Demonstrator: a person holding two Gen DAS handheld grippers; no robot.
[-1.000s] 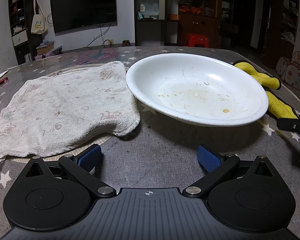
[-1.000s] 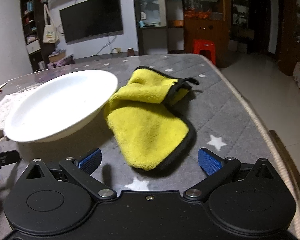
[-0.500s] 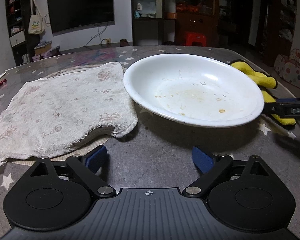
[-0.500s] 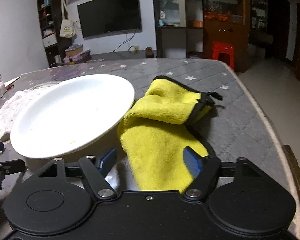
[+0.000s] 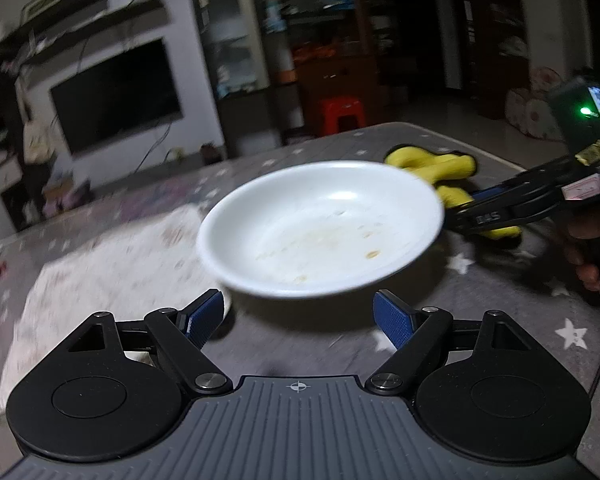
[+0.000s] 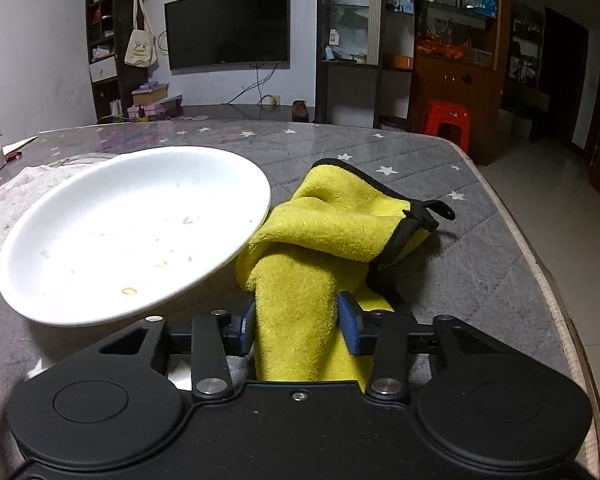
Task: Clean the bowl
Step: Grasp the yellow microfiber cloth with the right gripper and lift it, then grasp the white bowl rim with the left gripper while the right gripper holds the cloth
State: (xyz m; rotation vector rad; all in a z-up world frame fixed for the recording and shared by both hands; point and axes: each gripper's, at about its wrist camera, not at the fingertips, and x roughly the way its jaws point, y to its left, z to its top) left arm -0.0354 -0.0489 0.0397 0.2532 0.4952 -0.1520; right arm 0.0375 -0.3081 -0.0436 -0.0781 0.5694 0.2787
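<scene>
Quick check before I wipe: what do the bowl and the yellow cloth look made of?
Bowl: probably glazed ceramic, possibly melamine; smooth white surface with soft sheen, dried food specks showing. Yellow cloth: plush microfibre by the look; fuzzy nap, black stitched edging, bunching softly where the right gripper pinches it.

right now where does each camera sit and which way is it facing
Left wrist: sits on the left gripper, jaws open and just closing, looking across the grey star-patterned table at the shallow white bowl; the right gripper and a hand show at right.
Right wrist: sits on the right gripper, jaws just closed on the yellow microfibre cloth, facing the wall television.
Shared: bowl, yellow cloth, table, white towel, red plastic stool.
</scene>
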